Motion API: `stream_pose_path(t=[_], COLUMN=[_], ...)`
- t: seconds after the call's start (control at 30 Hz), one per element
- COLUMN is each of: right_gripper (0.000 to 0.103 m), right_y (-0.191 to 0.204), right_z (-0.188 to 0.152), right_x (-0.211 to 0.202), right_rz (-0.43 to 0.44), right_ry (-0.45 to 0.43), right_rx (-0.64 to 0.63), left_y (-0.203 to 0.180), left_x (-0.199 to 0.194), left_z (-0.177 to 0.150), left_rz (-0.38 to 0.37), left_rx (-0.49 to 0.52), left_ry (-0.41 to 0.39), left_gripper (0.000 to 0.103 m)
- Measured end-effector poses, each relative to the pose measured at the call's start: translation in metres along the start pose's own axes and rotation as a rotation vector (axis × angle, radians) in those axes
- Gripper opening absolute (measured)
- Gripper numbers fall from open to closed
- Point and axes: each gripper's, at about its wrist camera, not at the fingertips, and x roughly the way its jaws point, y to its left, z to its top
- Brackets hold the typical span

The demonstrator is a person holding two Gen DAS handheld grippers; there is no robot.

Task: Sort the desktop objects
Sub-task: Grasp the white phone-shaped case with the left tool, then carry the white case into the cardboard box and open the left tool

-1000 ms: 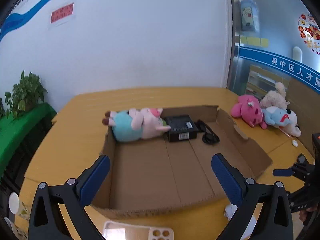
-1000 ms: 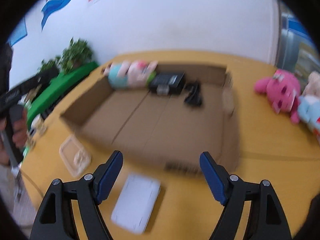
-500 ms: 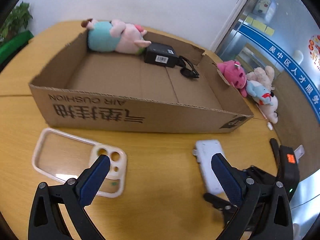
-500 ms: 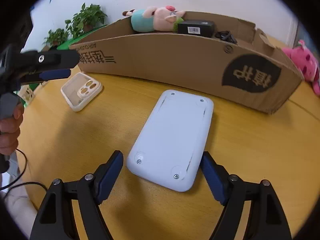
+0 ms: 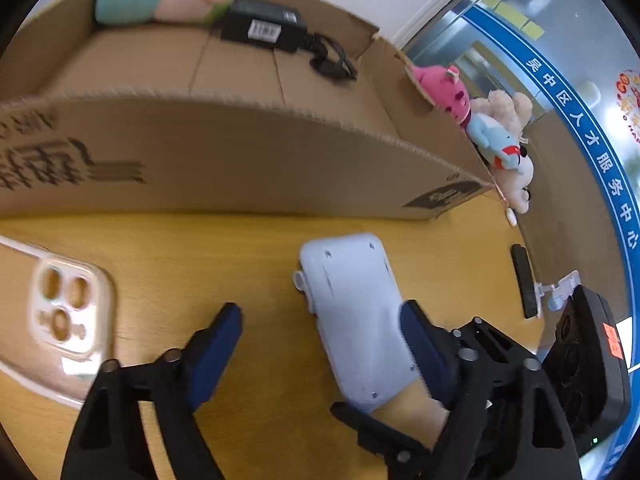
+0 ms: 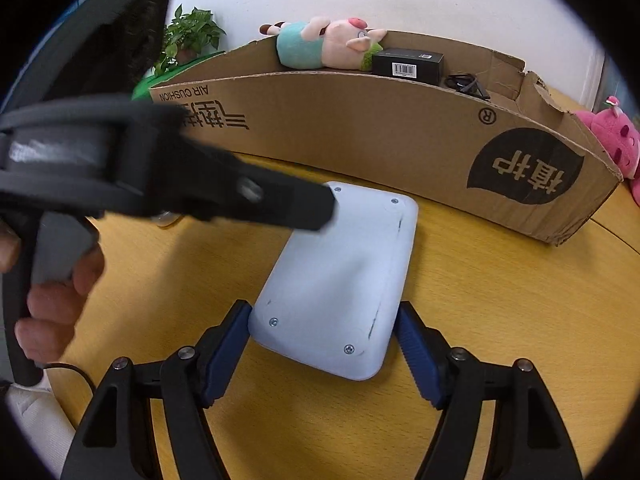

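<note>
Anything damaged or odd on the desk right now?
The box has a torn, ragged right end. The white device lies screw side up, with dark scuffs along one edge. Nothing spilled.

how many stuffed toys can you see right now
4. A pig plush lies in the cardboard box. Beside the box: a pink plush, a beige one, and a blue-and-white one. More may be hidden.

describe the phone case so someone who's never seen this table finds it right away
Start at the long cardboard box on the yellow table. In front of its printed wall lie two flat things: a white slab with screws, and left of it the phone case. Only the case has round camera holes.
</note>
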Motion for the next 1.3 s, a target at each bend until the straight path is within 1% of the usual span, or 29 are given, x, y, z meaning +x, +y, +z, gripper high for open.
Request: stream_pose_path(t=[0.03,0.07,0.1,0.13,0.17,0.27,0.37,0.47,0.57,0.67,0.77,0.93,0.97,1.03,1.17,1.3], right_gripper=[0.072,0.072,0.072,0.072,0.072,0.071,0.071,0.071,0.071,0.071,0.071,0.071,0.071,0.071,0.071,0.071], right_y=[0.000,0.000,0.000,0.000,0.001,0.006,0.009,0.014,0.020,0.025,0.028,0.036,0.038,0.042,0.047,0.050], right_z=[0.000,-0.001,-0.001,-0.001,-0.001,-0.002,-0.004,-0.001,0.007,0.019,0.040,0.100,0.115,0.138,0.181,0.222], right_x=[0.000,-0.001,-0.001,-0.002,-0.002,-0.004,-0.005,-0.014,-0.029,-0.049,-0.072,-0.117,-0.127,-0.143,-0.158,-0.153], right_rz=[0.001,0.004,0.011,0.019,0.030,0.034,0.043,0.046,0.038,0.020,-0.007,-0.069,-0.076,-0.080,-0.041,0.038], right_ry=[-0.001,-0.003,-0.004,-0.004,-0.004,-0.019,-0.026,-0.056,-0.102,-0.167,-0.246,-0.405,-0.447,-0.503,-0.562,-0.574], right_rx=[0.005,0.011,0.018,0.022,0.023,0.031,0.033,0.032,0.015,-0.005,-0.042,-0.116,-0.135,-0.161,-0.183,-0.170], left_y=[-0.003,-0.006,-0.008,-0.011,-0.013,-0.018,-0.020,-0.027,-0.038,-0.049,-0.069,-0.099,-0.103,-0.111,-0.114,-0.099], left_x=[0.002,0.003,0.006,0.008,0.009,0.007,-0.001,-0.015,-0.035,-0.060,-0.092,-0.157,-0.170,-0.193,-0.229,-0.248], left_z=[-0.001,-0.001,-0.002,-0.004,-0.006,-0.010,-0.013,-0.014,-0.011,0.001,0.023,0.067,0.076,0.093,0.126,0.154], left_rz=[-0.001,-0.003,-0.009,-0.023,-0.014,0.028,0.038,0.050,0.062,0.052,0.058,0.075,0.075,0.090,0.150,0.189], left_rx=[0.006,0.014,0.022,0.031,0.041,0.065,0.074,0.100,0.136,0.171,0.242,0.329,0.338,0.363,0.398,0.387], left_ry=[0.001,0.008,0.018,0.032,0.028,0.010,-0.013,-0.054,-0.111,-0.172,-0.260,-0.436,-0.462,-0.514,-0.572,-0.571], left_gripper=[0.073,0.067,0.056,0.049,0.044,0.044,0.041,0.040,0.040,0.040,0.039,0.039,0.039,0.038,0.034,0.033])
